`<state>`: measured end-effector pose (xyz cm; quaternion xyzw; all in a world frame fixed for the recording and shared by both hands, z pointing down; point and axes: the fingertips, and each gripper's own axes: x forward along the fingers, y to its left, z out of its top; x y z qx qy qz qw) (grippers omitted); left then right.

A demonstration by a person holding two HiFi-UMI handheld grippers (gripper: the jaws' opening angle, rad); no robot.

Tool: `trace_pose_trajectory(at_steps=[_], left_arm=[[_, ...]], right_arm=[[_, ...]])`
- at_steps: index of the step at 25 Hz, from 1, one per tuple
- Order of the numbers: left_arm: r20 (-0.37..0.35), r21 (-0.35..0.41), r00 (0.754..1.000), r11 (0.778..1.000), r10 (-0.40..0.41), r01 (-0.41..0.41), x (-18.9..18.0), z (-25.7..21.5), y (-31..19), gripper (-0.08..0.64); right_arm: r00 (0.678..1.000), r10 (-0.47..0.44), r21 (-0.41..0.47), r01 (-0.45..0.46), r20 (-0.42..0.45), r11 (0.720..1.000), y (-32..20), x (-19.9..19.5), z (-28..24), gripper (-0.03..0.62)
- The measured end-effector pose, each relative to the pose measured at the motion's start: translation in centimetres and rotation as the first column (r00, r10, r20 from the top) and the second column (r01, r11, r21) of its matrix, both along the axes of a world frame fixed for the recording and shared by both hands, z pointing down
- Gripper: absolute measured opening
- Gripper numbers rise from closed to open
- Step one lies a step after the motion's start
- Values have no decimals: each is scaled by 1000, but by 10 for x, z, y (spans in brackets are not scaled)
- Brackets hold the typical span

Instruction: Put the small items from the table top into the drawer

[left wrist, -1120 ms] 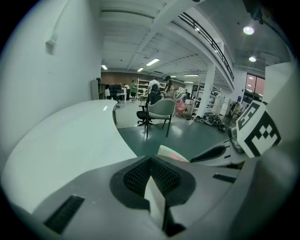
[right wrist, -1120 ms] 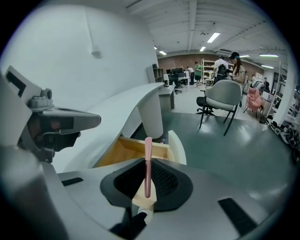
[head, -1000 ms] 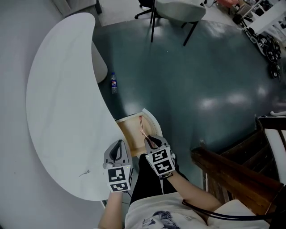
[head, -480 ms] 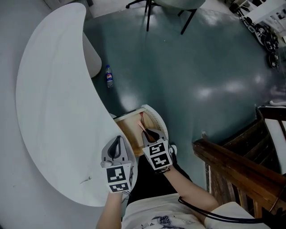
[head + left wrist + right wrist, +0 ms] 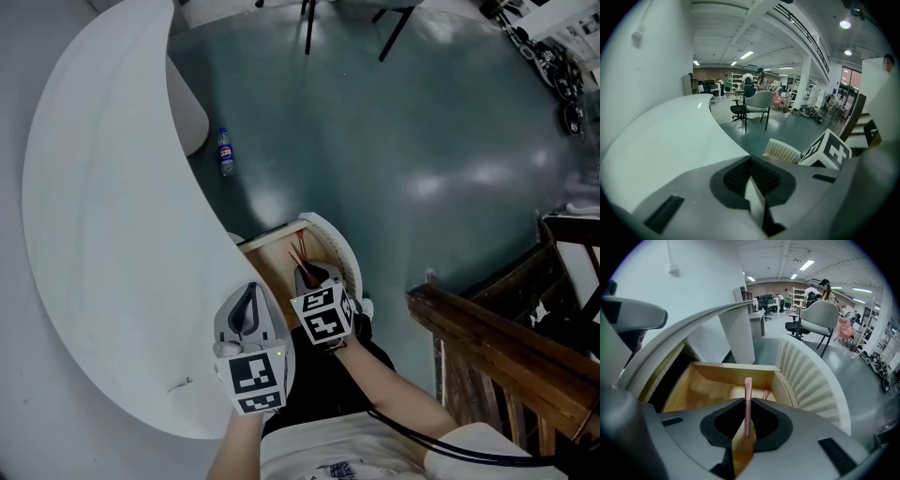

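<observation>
Table top [image 5: 103, 216]: far left, white, curved. It looks nearly bare; one tiny dark thing [image 5: 178, 384] sits by its near edge, too small to name.
L gripper [image 5: 751, 180]: jaws pressed together, nothing btwn them. It hangs over the table's near edge, just left of the drawer. Park it there, clear of the R one.
Drawer [image 5: 693, 385]: pulled open below the table edge, wood inside, w/ its fluted white front [image 5: 811, 376] on the right.
Pink stick [image 5: 748, 399]: thin, prob. a small brush. It's pinched in the R gripper, and its far end pokes out past the jaws over the drawer's inside. It isn't on the wood yet.
R gripper [image 5: 307, 278]: jaws narrowed onto the stick, angled steeply down above the open drawer.
Step in hand: drop-off, by my read.
How: get low over the wood before you let go, so the stick can't bounce or roll.
Aim: bare wood to the left of the other pink item [image 5: 765, 393], which lies near the fluted front. Don't stack them.
Release: open only a little, then lift straight up so the pads don't drag the stick out.
Risk: the front wall is close on the right — drift that way and the stick's end may catch the rim.
</observation>
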<state>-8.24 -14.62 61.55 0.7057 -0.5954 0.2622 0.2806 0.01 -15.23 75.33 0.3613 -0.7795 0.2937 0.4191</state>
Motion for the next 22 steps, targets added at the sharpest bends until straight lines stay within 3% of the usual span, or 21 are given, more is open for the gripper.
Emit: trace_pose_trajectory(at_steps=[7, 16, 22], left_arm=[[-1, -32, 1000, 999, -11, 11, -2, 6, -1, 34], [7, -50, 1000, 999, 1, 0, -2, 8, -1, 34], [15, -62, 1000, 998, -2, 3, -1, 11, -1, 34]], right_arm=[[1000, 1, -31, -1, 5, 1000, 4, -12, 21, 60], [997, 76, -82, -75, 10, 994, -11, -7, 54, 60], [998, 57, -107, -59, -23, 992, -9, -7, 75, 60]])
